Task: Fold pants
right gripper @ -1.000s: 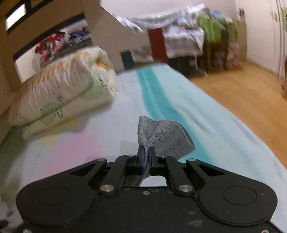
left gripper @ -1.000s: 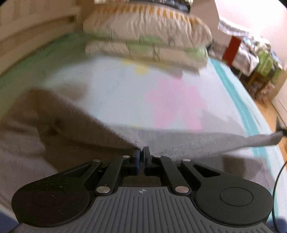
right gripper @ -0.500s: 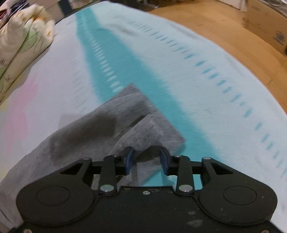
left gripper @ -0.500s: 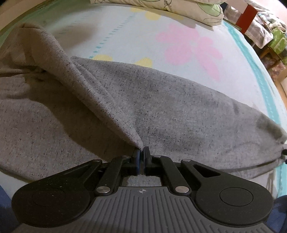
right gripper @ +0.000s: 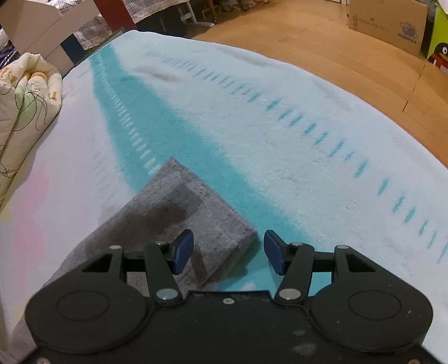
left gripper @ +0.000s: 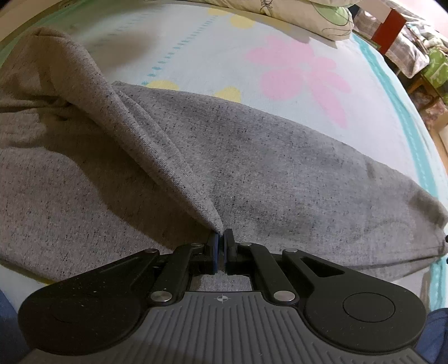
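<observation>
Pants (left gripper: pixel 280 168) flat on bed (left gripper: pixel 196 42), pillows (left gripper: pixel 322 16) behind, floor (right gripper: pixel 336 50) to bed's right.

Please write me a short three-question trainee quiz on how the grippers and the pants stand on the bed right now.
1. True or false: the left gripper is shut on a fold of the pants.
2. The right gripper is: A) clamped on the cuff, B) opening, its fingers off the cloth, C) out of view.
3. What colour is the flower printed on the sheet beyond the pants?

Key: 1 true. 2 B. 3 pink.
</observation>
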Action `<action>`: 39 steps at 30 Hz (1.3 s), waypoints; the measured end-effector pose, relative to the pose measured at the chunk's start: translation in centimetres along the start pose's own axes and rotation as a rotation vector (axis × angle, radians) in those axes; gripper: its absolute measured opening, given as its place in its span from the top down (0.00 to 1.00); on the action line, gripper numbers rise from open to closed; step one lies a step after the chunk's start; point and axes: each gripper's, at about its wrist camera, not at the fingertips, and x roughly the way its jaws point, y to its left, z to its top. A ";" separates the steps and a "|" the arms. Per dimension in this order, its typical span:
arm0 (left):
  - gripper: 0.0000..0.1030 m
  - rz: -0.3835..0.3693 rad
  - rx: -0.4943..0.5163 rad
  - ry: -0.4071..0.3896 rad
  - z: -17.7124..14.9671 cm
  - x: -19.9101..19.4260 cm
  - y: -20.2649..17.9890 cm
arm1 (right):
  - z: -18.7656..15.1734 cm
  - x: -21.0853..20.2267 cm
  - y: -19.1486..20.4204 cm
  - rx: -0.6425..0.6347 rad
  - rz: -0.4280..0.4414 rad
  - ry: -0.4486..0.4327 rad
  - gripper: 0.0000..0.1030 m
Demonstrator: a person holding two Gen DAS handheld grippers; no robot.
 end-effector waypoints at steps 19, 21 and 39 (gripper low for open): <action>0.97 -0.001 0.001 -0.002 0.0 0.1 0.0 | -0.7 0.8 1.1 0.003 0.091 0.020 0.71; 0.97 -0.007 -0.004 -0.006 0.1 0.0 0.1 | -0.6 1.4 1.2 0.017 0.094 0.033 0.93; 0.97 -0.048 0.012 -0.024 -1.8 -2.4 -0.5 | 1.6 0.1 2.6 -0.168 0.131 0.012 0.94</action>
